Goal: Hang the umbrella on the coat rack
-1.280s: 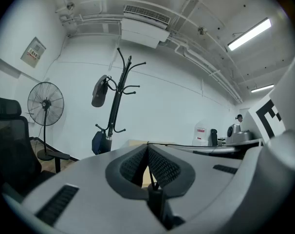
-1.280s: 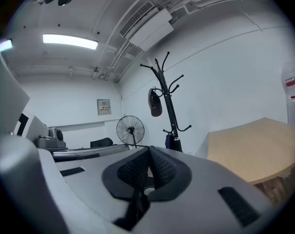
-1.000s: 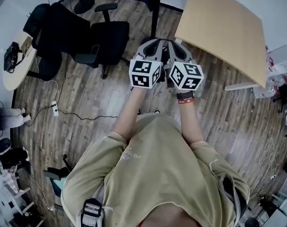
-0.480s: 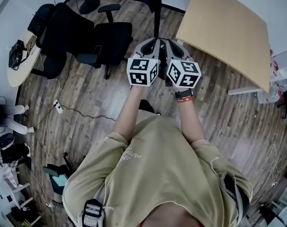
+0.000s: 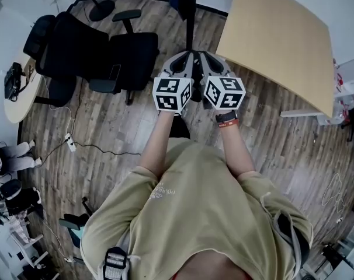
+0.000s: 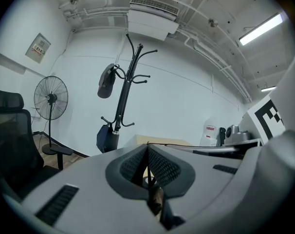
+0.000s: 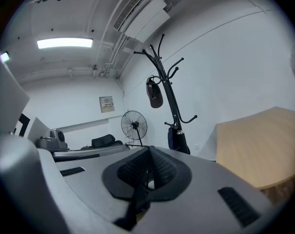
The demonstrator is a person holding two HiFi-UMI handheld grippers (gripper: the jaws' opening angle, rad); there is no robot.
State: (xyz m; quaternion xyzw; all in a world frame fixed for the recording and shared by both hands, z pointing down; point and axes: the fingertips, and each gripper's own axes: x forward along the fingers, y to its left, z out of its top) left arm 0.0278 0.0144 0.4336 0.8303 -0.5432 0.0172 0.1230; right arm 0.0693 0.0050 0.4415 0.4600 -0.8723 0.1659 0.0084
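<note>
2 claws are held side by side, almost touching, both aimed up at the rack [image 6: 123,96].

Left claw [image 6: 147,149]: jaws closed, with a thin dark strap [image 6: 150,182] pinched between the pads. Right claw [image 7: 148,154]: jaws also closed, on what appears to be the same strap, which trails down toward the left claw. Assessment: this is probably the umbrella's loop. The umbrella itself is not confirmed in any view. If it is on that strap, it hangs below the claws, hidden by them and the forearms.

The rack stands ahead of and above both claws, apparently not yet within reach. 1 dark item [image 6: 106,81] occupies an upper hook left of the pole. A blue bundle [image 6: 107,136] hangs on a low hook on the same side. The upper prongs [image 6: 148,51] right of the pole appear free. A surface [image 7: 257,145] lies right of the right claw.

Recommendations for the step in hand, which is carrying and presenting the loop:
1. Hold both grips firm, since the strap is thin and could slip.
2. Part the claws slightly before the hook so the loop opens.
3. Pick a free upturned prong, come in above its tip and lower the loop over it.
4. Release only once the hook bears the weight.
5. Avoid knocking the pole, as the rack may rock.
</note>
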